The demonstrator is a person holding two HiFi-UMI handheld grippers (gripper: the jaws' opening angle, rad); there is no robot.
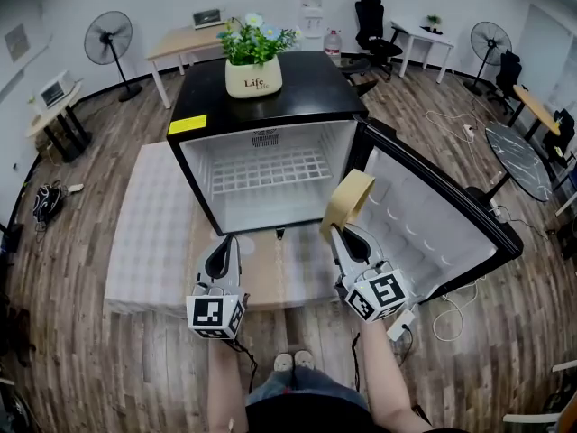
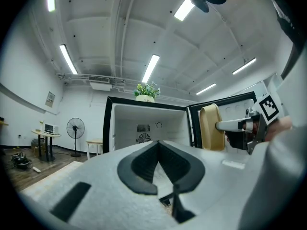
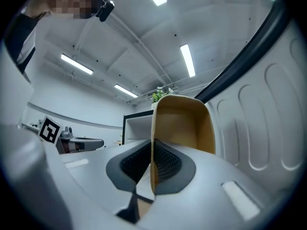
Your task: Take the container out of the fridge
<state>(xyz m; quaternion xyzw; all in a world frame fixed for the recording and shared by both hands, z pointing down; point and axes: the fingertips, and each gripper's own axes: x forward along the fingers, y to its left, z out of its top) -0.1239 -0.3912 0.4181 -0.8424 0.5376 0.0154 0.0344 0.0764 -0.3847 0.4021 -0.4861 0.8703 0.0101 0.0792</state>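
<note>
- Room: office space with a wood floor [image 1: 90,359]. A small black fridge [image 1: 315,84] stands on a pale mat [image 1: 149,233], its door [image 1: 424,210] swung wide open to the fridge's right.
- Right gripper [image 1: 338,233]: jaws closed nearly all the way, pads pinching one thin side wall of the tan container [image 1: 349,201]. The right gripper view shows the wall clamped edge-on between the pads, and the container's open hollow faces the door side.
- Container position: outside the fridge, just in front of its opening at the lower right corner, between the cabinet and the open door. It is tilted up on edge, not level, and touches nothing but the pads.
- Left gripper [image 1: 230,242]: jaw tips together with nothing between them. It hangs low in front of the fridge, left of the container and well apart from it.
- Fridge interior: one white wire shelf [image 1: 267,170] and nothing else visible inside. A potted plant [image 1: 253,75] sits on top of the fridge.
- Step in hand (judgement): the pull-out. The container looks clear of the cabinet, so the task is close to done.
- Next move (judgement): draw it further away from the fridge and keep clear of the door. The hold is on a single thin wall, so the container may swing; move slowly and level it before setting it down.
</note>
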